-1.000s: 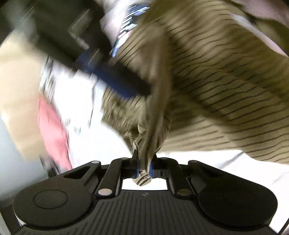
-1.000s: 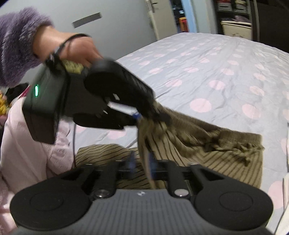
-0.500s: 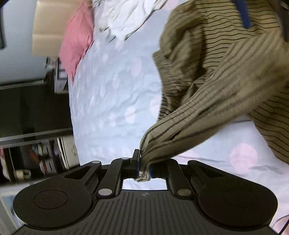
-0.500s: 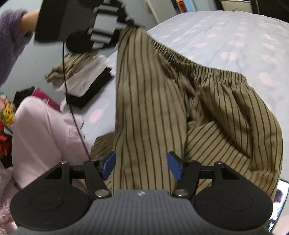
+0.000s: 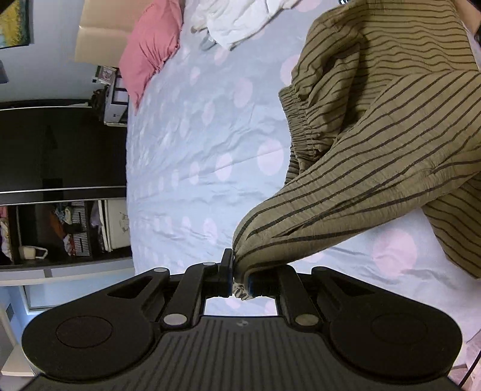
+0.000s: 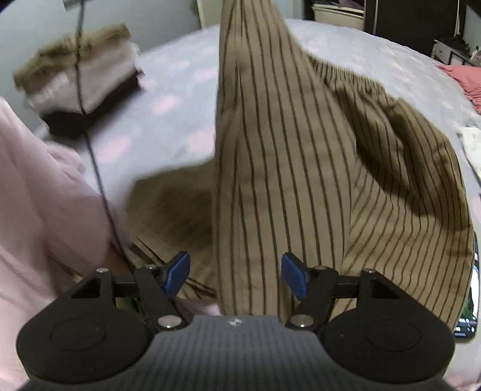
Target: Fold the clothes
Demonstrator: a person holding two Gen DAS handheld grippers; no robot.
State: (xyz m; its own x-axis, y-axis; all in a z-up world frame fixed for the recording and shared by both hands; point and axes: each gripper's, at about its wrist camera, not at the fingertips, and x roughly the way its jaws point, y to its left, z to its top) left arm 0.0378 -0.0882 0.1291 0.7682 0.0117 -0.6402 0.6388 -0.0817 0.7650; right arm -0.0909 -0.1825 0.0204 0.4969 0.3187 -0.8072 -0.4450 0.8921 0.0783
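Observation:
An olive garment with thin dark stripes and an elastic waistband (image 5: 375, 129) hangs over the bed. My left gripper (image 5: 240, 281) is shut on a bunched corner of it, and the cloth stretches away up and to the right. In the right wrist view the same striped garment (image 6: 270, 150) rises as a taut band straight ahead. My right gripper (image 6: 236, 275) is open, its blue pads (image 6: 177, 270) on either side of that band without pinching it. The lower end of the band is hidden behind the gripper body.
The bed sheet (image 5: 192, 144) is pale blue with pink dots. A pink pillow (image 5: 150, 45) and crumpled white clothes (image 5: 237, 21) lie at its far end. A stack of folded clothes (image 6: 81, 81) sits on the bed at left. A pink-clothed leg (image 6: 36, 216) is close by.
My right gripper let go of the cloth and opened wide. My left gripper lifted its corner and swung away, so the garment now hangs stretched out.

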